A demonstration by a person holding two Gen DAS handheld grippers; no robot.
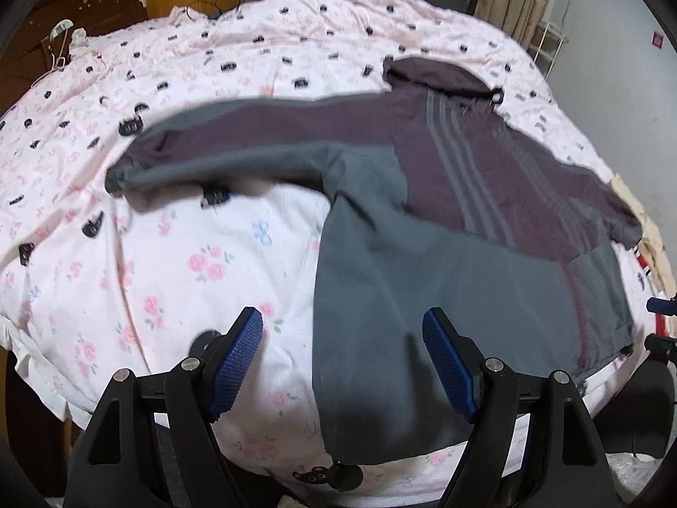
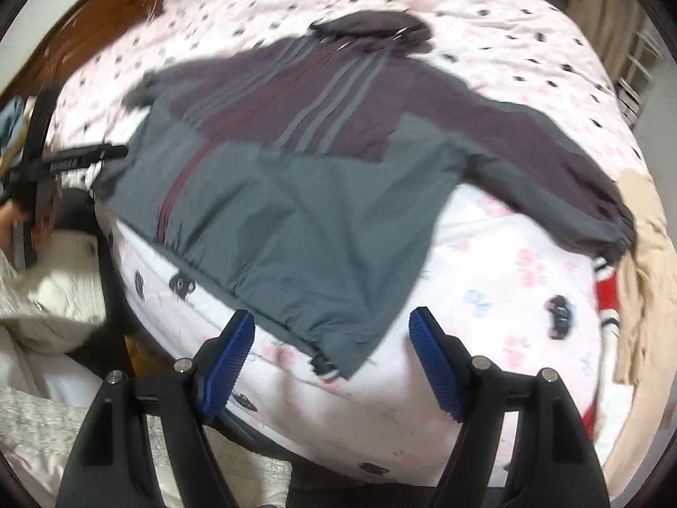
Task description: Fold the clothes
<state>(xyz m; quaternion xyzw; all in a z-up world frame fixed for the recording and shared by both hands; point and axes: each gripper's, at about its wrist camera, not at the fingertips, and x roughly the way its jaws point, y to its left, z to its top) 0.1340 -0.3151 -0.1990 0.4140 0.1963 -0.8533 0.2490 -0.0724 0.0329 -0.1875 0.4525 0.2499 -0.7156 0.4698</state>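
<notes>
Jacket (image 1: 465, 262) spread flat on bed (image 1: 169, 275), we hold nothing.
Left gripper (image 1: 342, 355) and right gripper (image 2: 332, 351) gape wide, empty; slick fabric may bunch or we snag quilt.

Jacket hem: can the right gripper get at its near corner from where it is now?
Probably yes. The right gripper hangs with jaws apart just above the hem corner of the jacket, which lies flat on the bedspread with nothing between.

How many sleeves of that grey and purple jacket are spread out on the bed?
2: one sleeve stretches left in the left view, the other sleeve stretches right in the right view.
</notes>
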